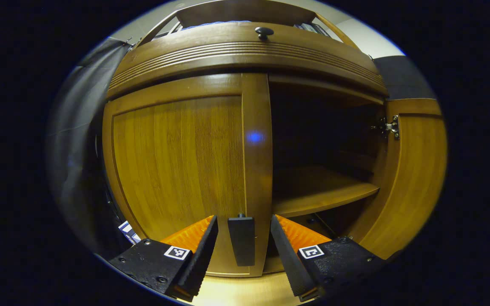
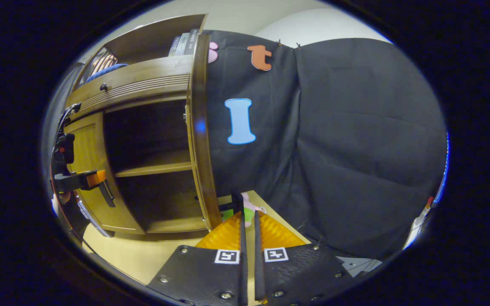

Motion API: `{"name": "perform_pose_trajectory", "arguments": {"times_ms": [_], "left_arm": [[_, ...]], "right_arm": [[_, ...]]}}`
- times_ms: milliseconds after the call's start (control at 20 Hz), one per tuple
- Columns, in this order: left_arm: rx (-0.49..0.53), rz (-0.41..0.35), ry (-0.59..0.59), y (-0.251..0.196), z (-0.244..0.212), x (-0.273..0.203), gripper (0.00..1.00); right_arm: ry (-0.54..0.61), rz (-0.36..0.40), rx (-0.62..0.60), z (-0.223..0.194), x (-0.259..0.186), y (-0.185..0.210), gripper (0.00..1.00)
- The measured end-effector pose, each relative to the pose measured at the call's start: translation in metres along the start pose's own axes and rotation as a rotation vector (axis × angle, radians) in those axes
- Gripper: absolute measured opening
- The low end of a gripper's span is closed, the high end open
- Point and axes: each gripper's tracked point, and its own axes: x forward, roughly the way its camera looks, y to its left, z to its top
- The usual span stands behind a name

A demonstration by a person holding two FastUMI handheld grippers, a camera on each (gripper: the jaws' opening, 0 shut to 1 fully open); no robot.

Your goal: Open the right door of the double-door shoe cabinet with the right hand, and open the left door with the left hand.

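In the left gripper view the wooden shoe cabinet fills the frame. Its left door is closed, and the black bar handle on that door stands between the fingers of my open left gripper, untouched by either pad. The right door is swung open, baring a dark inside with a shelf. In the right gripper view the right door shows edge-on. My right gripper is closed on that door's thin black handle. The left gripper hangs by the left door.
A drawer with a black knob runs above the doors, with books on top. Black cloth hangs right of the cabinet. A small pink and green object lies on the pale floor behind the open door.
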Motion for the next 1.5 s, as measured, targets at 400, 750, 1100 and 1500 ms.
{"name": "perform_pose_trajectory", "arguments": {"times_ms": [400, 750, 1100, 1500], "left_arm": [[-0.038, 0.01, 0.013, 0.003, -0.011, 0.014, 0.37], [-0.052, 0.008, 0.013, 0.004, -0.012, 0.012, 0.34], [-0.076, 0.011, 0.02, 0.006, -0.015, -0.002, 0.36], [-0.086, 0.009, 0.03, 0.011, -0.02, -0.033, 0.34]], "right_arm": [[0.018, -0.031, 0.008, -0.003, -0.002, -0.017, 0.07], [0.024, -0.032, 0.033, -0.005, -0.009, -0.026, 0.07], [0.026, -0.025, 0.054, -0.004, -0.019, -0.027, 0.07], [0.026, 0.013, 0.082, -0.008, -0.032, -0.022, 0.07]]}}
